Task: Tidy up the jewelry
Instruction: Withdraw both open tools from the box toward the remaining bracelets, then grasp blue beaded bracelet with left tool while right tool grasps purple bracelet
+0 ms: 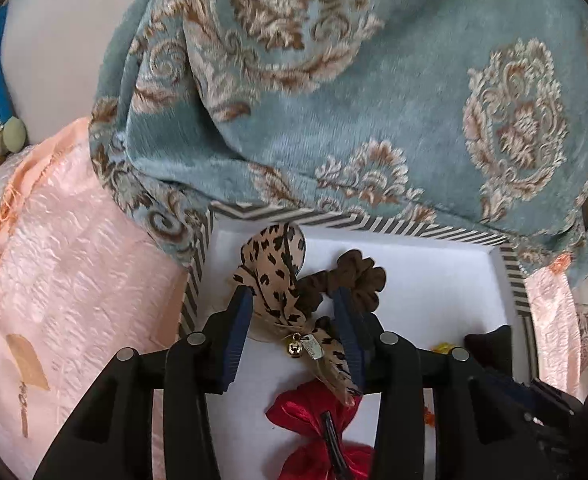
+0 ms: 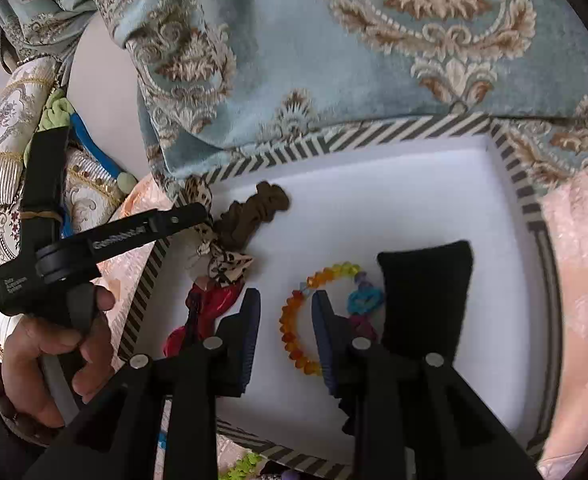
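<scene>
Tray [image 2: 513, 184]: matt white floor, striped paper-like rim. Leopard-print bow [image 1: 278, 280]: thin cloth, small shiny metal bell. Brown scrunchie [image 1: 357, 276]: matt gathered cloth. Red bow [image 1: 313, 412]: glossy satin. Bead bracelet [image 2: 290, 320]: translucent, glossy. Black pad [image 2: 425, 300]: matt, velvety. Blue patterned cloth [image 1: 373, 100] beyond the gripper: plush pile.

White print on left claw [image 2: 208, 216], illegible
</scene>
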Demonstrator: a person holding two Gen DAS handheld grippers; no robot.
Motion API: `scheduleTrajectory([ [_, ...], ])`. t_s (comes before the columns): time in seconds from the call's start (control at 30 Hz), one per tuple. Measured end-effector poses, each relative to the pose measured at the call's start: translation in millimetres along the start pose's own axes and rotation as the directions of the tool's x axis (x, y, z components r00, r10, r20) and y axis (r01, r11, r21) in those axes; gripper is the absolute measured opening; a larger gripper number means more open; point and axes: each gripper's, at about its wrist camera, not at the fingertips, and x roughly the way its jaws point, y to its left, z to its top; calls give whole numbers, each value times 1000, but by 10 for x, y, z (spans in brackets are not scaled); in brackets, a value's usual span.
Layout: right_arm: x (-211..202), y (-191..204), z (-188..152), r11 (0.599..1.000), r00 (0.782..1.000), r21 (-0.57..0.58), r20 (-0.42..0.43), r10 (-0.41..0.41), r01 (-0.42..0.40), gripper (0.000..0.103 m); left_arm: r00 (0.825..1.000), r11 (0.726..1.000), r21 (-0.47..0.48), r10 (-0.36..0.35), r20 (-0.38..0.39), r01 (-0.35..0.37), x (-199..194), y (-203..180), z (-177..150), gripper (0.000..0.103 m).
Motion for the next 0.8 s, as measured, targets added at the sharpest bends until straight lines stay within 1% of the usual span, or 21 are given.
scheduleTrajectory([
  [0.13,-245,-34,-27,999,998,-13,52,-45,46,27,1000,1000,6,-6,17,6,-195,46,-97,25],
  [0.23,-460,0,-114,994,992,-50,79,-96,100,27,1000,999,42,-5,14,4,-391,12,-303,25],
  [0.27,-563,35,-171,990,989,-68,92,-113,120,27,1000,999,51,-4,15,3,-418,-46,-359,25],
  [0.37,-839,90,-378,986,983,-81,123,-135,146,27,999,997,76,-16,31,14,-706,-99,-627,25],
  [0.43,-975,116,-542,984,980,-81,128,-151,162,27,999,997,81,-21,39,18,-838,-94,-784,25],
  [0.47,-1030,118,-617,980,978,-81,127,-168,179,27,999,997,78,-19,39,16,-906,-71,-879,25],
  [0.53,-1142,74,-829,964,962,-68,105,-250,258,27,999,998,64,-15,30,13,-997,-20,-1054,25],
  [0.63,-1202,-137,-1156,951,949,-7,68,-307,308,27,1000,999,49,-12,8,11,-1039,24,-1288,25],
  [0.7,-1143,-328,-1296,940,941,53,-2,-339,338,27,1000,999,42,-2,-19,3,-1001,28,-1403,25],
  [0.73,-1141,-404,-1314,947,951,84,-18,-310,310,28,999,999,40,6,-32,-5,-971,22,-1437,25],
  [0.77,-1160,-428,-1303,959,963,89,-1,-270,269,28,999,999,38,17,-40,-15,-944,14,-1452,25],
  [0.8,-1185,-429,-1282,967,970,82,20,-244,242,27,999,999,38,25,-46,-23,-924,17,-1463,25],
])
